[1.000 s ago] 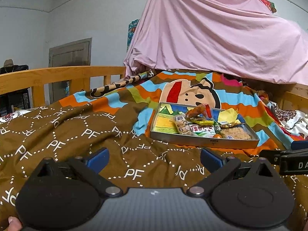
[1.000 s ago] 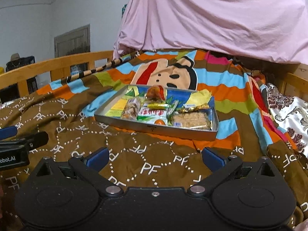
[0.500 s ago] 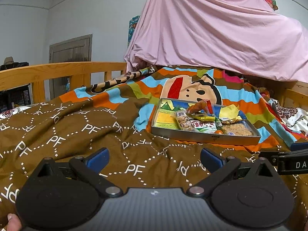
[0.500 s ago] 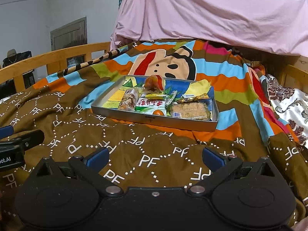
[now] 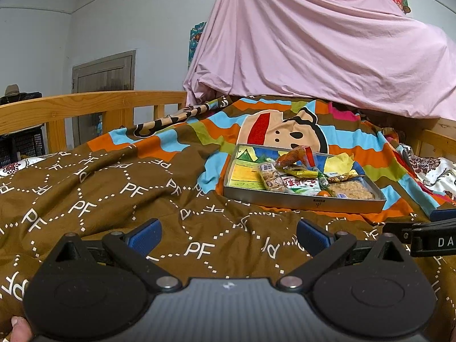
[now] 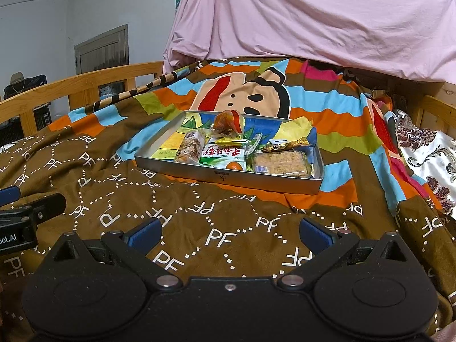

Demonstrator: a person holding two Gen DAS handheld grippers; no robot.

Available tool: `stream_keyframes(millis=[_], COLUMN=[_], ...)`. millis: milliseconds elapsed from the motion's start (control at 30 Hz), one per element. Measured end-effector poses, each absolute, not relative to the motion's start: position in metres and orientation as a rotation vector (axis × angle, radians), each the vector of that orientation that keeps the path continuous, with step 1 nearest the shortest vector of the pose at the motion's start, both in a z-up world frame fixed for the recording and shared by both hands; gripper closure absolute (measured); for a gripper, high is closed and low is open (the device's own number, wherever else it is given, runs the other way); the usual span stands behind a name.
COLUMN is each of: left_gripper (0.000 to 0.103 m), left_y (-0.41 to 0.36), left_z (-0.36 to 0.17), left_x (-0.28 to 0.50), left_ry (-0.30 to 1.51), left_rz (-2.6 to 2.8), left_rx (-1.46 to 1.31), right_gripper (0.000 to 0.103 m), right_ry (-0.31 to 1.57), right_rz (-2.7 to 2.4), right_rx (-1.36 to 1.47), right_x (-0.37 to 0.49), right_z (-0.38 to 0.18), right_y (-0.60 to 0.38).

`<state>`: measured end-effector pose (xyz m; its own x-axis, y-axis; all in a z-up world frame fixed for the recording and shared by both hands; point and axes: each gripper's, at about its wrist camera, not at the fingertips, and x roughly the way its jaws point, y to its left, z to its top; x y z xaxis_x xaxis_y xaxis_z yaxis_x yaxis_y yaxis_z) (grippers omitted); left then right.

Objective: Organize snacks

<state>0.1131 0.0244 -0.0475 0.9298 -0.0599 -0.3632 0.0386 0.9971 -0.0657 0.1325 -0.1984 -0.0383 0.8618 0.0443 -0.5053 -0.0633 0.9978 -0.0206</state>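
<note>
Ahead, a shallow metal tray (image 6: 228, 177) sits on the bed, on a brown "PF" quilt (image 6: 119, 199) where it meets the striped cartoon panel. All the snacks lie inside it: a green-and-white packet with red characters (image 6: 223, 154) near the front wall, a clear-wrapped crispy bar (image 6: 189, 146) to its left, a wrapped square rice cake (image 6: 280, 164) to its right, an orange-red bag (image 6: 226, 124) at the back, and a small orange piece (image 6: 235, 166) touching the front wall. The left side of the tray holds no snacks.

The right gripper (image 6: 229, 232) hovers low over the quilt, well short of the tray, its 2 blue-padded fingers (image 6: 145, 232) spread wide and empty. The left gripper (image 5: 228, 232) hangs likewise, fingers (image 5: 144, 235) apart, nothing between them, with the tray ahead to its right. A pink sheet (image 5: 313, 51) drapes behind the bed, and a wooden rail (image 5: 85, 105) runs along the left.
</note>
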Motion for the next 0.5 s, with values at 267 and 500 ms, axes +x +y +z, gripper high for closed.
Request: stream_keyframes(millis=[267,500], left_gripper=[0.000,0.000], left_y=[0.0240,0.0241], left_z=[-0.0488,-0.0495], left_x=[0.1132,0.1136], left_ry=[0.378,0.379], left_rz=[-0.052,-0.053], left_rx=[-0.055,-0.054], right_gripper=[0.001,0.001], right_ry=[0.530,0.529], right_rz=[0.056,0.056], right_rx=[-0.037,-0.037], right_x=[0.1326,0.1327], right_z=[-0.0383,-0.0383], right_y=[-0.1984,-0.1986])
